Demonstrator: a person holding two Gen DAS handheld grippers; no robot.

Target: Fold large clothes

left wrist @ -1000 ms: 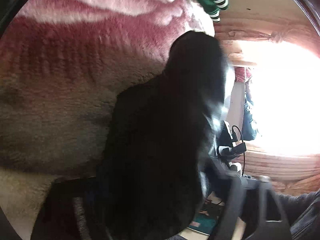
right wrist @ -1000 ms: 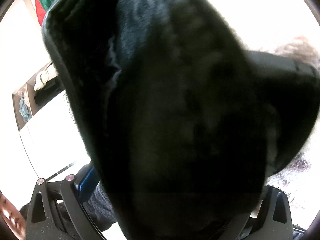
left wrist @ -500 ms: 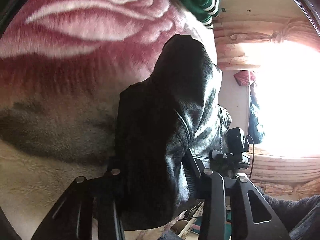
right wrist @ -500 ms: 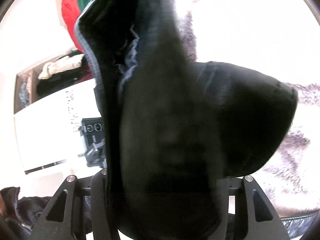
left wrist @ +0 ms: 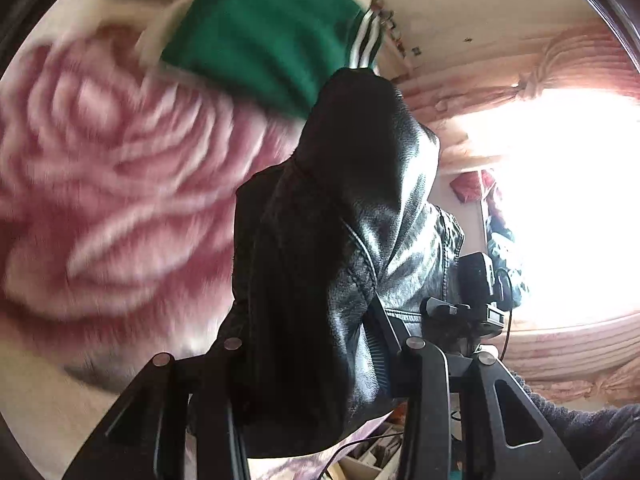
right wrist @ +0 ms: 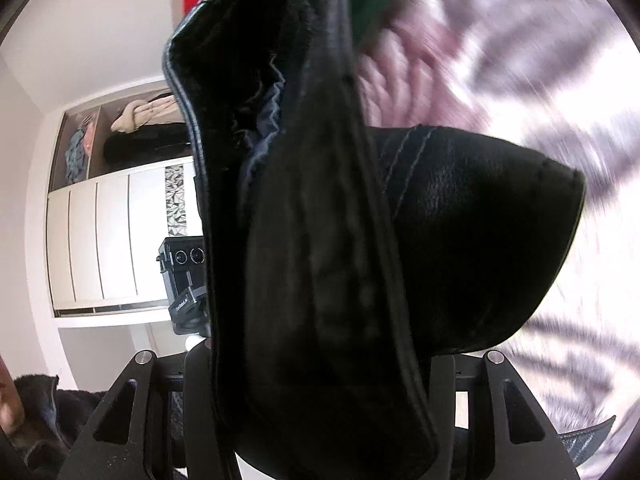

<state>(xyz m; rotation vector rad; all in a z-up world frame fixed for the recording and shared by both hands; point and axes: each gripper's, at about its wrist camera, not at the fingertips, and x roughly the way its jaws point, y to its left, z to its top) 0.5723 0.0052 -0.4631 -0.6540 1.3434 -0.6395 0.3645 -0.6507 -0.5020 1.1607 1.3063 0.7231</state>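
Note:
A black leather jacket point(left wrist: 344, 240) hangs between my two grippers above a bed. My left gripper point(left wrist: 316, 360) is shut on one part of it, the leather bunched between its fingers. My right gripper point(right wrist: 320, 368) is shut on another thick edge of the jacket point(right wrist: 320, 220), which fills the middle of the right wrist view; its dark blue lining shows inside the fold. The fingertips of both grippers are hidden by the jacket.
A plush blanket with a pink rose pattern point(left wrist: 112, 184) covers the bed below. A green garment with white stripes point(left wrist: 264, 36) lies at its far end. A bright window with pink curtains point(left wrist: 560, 208) is right. A white wardrobe point(right wrist: 100, 232) and a camera on a stand point(right wrist: 184, 280) are behind.
Both grippers have carried the jacket forward along the bed, toward the green garment. The rose pattern and green garment now loom larger. Both stay shut on the jacket.

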